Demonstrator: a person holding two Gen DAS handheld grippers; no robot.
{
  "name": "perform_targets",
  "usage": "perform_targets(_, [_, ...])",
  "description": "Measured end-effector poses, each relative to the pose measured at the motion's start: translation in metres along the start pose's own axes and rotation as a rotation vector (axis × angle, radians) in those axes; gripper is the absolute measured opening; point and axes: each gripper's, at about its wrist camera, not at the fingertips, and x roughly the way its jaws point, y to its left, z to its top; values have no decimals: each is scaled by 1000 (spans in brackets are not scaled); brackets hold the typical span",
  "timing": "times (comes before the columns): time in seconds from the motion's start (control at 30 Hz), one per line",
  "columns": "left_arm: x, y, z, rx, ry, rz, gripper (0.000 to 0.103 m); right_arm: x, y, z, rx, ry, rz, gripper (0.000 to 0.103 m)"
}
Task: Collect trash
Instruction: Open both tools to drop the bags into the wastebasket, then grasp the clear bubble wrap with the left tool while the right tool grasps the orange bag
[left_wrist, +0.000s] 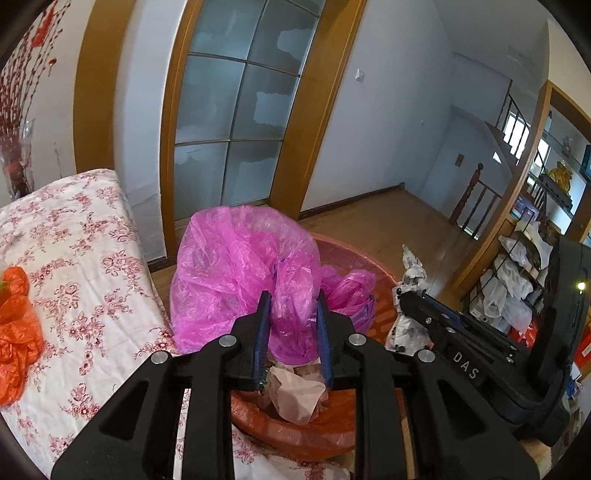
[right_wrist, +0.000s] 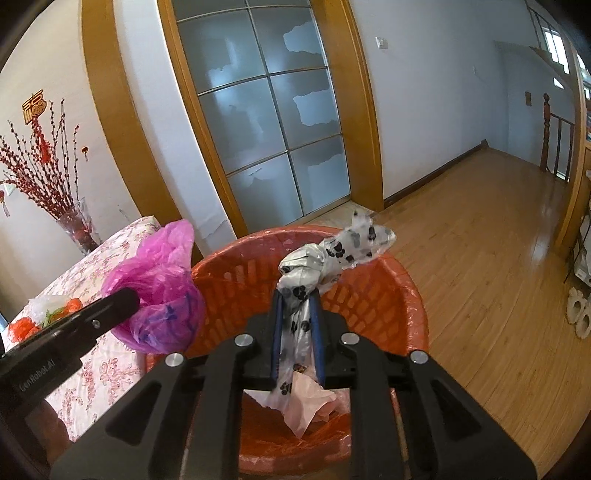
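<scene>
You have both pieces of trash over the orange basket (right_wrist: 369, 295) now, so this is the drop step. Your left gripper (left_wrist: 291, 325) pinches the crumpled pink plastic bag (left_wrist: 240, 273) between its blue pads; most of the bag billows out beyond the fingertips, over the basket's far-left rim and just beside the floral tablecloth (left_wrist: 74, 266). Your right gripper (right_wrist: 297, 328) pinches the knotted paw-print bag (right_wrist: 332, 254) by its twisted neck, the knot and loose tail sticking up past the fingertips above the basket's middle. Both sets of jaws stand narrow, pressed on thin plastic rather than spread.

Below the grippers, pale pink paper (right_wrist: 314, 402) already lies in the basket's liner — the basket is taking trash, and there looks to be room.

The next move calls for spreading the jaws and letting both bags fall. The pink bag is light and bulky; it may cling to a pad or drift toward the table side, so I would bring it nearer the basket's centre first. More orange plastic (left_wrist: 16, 325) lies on the tablecloth at far left — likely the next pickup.
</scene>
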Motion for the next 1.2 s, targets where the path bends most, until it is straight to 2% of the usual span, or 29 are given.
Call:
perform_targets(0.1, [5, 5, -1, -13, 19, 3, 39, 2, -5, -1, 16, 5, -5, 24])
perform_targets(0.2, [8, 8, -2, -19, 29, 9, 45, 3, -8, -2, 23, 8, -12, 30])
perform_targets(0.37, [4, 20, -6, -49, 41, 38, 49, 3, -9, -4, 23, 11, -36, 38])
perform_targets(0.5, [-7, 33, -9, -64, 32, 86, 56, 1, -8, -6, 12, 8, -48, 48])
perform_targets(0.67, [-25, 48, -13, -62, 25, 153, 59, -2, 5, -6, -15, 7, -42, 54])
perform_targets(1.07, [-74, 100, -26, -106, 3, 302, 64, -17, 66, -9, -141, -1, 12, 67])
perform_targets(1.2, [-100, 128, -33, -141, -16, 377, 67, -21, 89, -11, -176, 0, 41, 71])
